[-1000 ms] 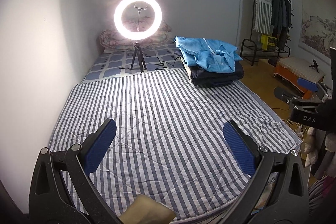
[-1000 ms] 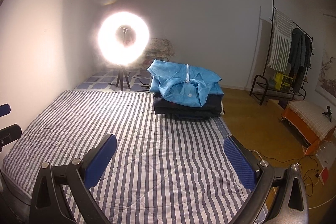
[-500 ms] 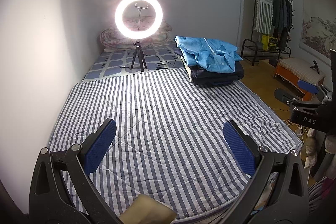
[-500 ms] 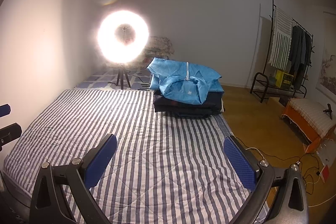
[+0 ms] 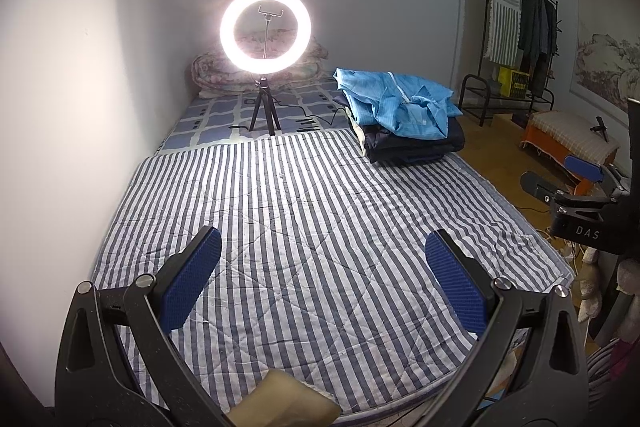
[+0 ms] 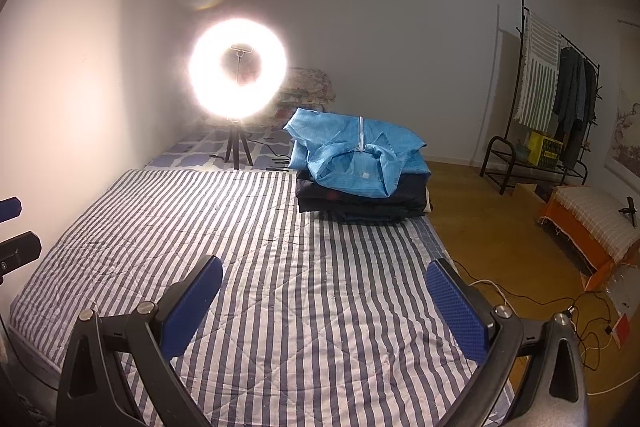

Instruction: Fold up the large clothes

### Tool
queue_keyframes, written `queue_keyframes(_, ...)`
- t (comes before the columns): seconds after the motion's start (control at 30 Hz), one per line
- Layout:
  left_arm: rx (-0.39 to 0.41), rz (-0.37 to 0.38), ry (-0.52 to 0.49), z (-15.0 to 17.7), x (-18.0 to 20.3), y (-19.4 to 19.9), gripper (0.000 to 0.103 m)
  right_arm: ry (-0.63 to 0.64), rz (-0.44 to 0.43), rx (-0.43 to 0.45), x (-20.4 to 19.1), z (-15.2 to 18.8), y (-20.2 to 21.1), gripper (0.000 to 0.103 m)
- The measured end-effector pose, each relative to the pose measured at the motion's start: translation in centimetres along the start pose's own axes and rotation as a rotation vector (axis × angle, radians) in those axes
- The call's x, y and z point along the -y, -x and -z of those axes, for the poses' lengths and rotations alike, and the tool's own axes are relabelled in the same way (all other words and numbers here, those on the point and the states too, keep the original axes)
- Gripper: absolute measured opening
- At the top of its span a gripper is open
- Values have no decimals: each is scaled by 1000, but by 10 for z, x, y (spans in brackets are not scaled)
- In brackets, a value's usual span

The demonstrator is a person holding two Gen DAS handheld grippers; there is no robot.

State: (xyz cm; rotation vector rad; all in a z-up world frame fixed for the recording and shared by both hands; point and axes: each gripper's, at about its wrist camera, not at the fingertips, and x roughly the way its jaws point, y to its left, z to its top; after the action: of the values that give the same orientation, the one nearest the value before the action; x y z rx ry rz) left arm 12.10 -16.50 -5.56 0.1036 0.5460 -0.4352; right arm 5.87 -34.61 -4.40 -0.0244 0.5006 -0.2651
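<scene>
still no change: both jaws wide

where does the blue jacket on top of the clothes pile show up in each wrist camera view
Left wrist: the blue jacket sits right of centre in the upper half, atop the dark folded clothes.
Right wrist: the blue jacket sits near centre, just above the middle.
Shared landmark: the ring light, left of the jacket in both.

You are in a home bedroom. Fittings: bed (image 5: 320,227) with striped quilt, rolled bedding (image 5: 216,75) at its head, clothes rack (image 5: 520,27) hung with garments, landscape scroll (image 5: 608,67) on the wall, wood floor (image 6: 480,227).
</scene>
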Motion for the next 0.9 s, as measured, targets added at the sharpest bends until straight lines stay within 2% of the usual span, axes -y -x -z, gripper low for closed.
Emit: queue_keyframes(0.9,4,-34,1,2,0,1,103,4,-2,-6,-1,2,0,103)
